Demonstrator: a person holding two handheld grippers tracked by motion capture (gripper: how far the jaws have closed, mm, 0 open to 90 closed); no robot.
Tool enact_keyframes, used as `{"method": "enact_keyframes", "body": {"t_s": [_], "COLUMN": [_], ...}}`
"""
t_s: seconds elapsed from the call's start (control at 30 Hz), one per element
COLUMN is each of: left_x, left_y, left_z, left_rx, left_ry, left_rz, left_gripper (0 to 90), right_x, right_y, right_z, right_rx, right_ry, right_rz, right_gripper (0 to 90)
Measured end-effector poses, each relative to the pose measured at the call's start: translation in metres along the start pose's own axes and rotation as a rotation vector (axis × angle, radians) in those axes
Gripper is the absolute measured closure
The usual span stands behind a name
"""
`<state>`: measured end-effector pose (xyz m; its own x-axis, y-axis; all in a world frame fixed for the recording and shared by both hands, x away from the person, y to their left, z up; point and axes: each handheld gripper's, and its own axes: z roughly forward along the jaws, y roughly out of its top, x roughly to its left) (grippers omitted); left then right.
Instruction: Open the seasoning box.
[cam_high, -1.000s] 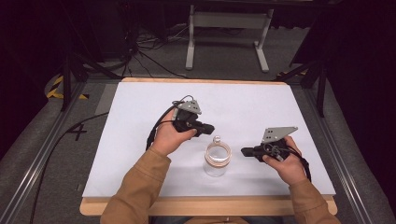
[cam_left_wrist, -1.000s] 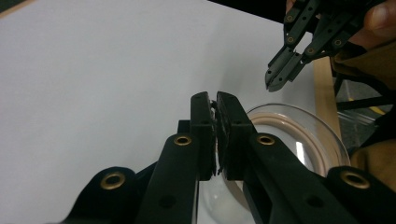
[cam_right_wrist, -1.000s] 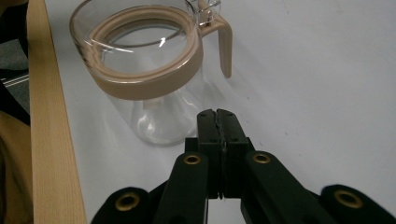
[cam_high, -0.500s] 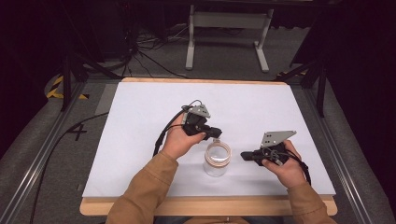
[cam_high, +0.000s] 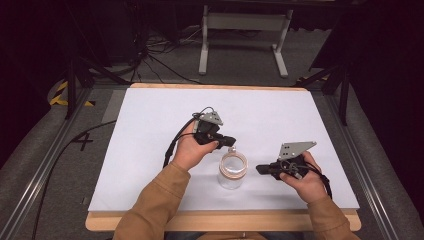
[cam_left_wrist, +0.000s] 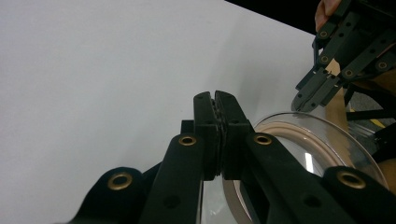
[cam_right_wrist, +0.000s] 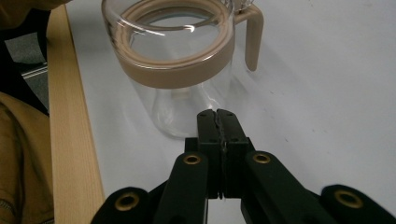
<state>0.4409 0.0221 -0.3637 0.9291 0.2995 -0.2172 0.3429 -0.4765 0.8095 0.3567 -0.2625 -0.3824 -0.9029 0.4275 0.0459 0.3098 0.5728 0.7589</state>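
A clear glass jug (cam_high: 233, 171) with a beige band round its rim and a beige handle stands upright on the white sheet (cam_high: 150, 130) that covers the table, toward the near edge and a little right of the middle. No brand, label or printing can be read on the jug or on either tool. The one piece of writing in sight is a dark mark (cam_high: 83, 142) on the grey floor left of the table, which looks like a "4", though it is too small to be sure.

The left gripper (cam_high: 231, 142) sits just beyond the jug's far-left rim, close to its handle; its jaws are pressed together with nothing between them. The right gripper (cam_high: 260, 169) lies level just right of the jug, pointing at its glass wall and a little apart from it, its jaws likewise closed on nothing.
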Motion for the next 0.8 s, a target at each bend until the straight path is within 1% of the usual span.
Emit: {"method": "enact_keyframes", "body": {"t_s": [0.23, 0.33, 0.43, 0.47, 0.8], "left_x": [0.0, 0.001, 0.002, 0.002, 0.002], "left_y": [-0.001, -0.001, 0.0, -0.001, -0.001], "left_z": [0.001, 0.001, -0.001, 0.0, 0.0], "left_rx": [0.0, -0.007, 0.008, 0.002, -0.006], "left_ry": [-0.011, -0.014, -0.018, -0.017, -0.02], "left_rz": [-0.01, -0.011, -0.007, -0.013, -0.02], "left_gripper": [87.8, 87.9, 89.7, 89.8, 89.8], "right_x": [0.005, 0.007, 0.01, 0.011, 0.019], "right_y": [0.003, 0.004, 0.006, 0.007, 0.012], "right_z": [0.002, 0.003, 0.004, 0.004, 0.006], "right_rx": [0.0, 0.0, 0.003, 0.005, 0.013], "right_ry": [0.034, 0.04, 0.05, 0.053, 0.076], "right_rz": [-0.012, -0.02, -0.025, -0.03, -0.05], "right_gripper": [90.0, 90.0, 90.0, 90.0, 90.0]}}
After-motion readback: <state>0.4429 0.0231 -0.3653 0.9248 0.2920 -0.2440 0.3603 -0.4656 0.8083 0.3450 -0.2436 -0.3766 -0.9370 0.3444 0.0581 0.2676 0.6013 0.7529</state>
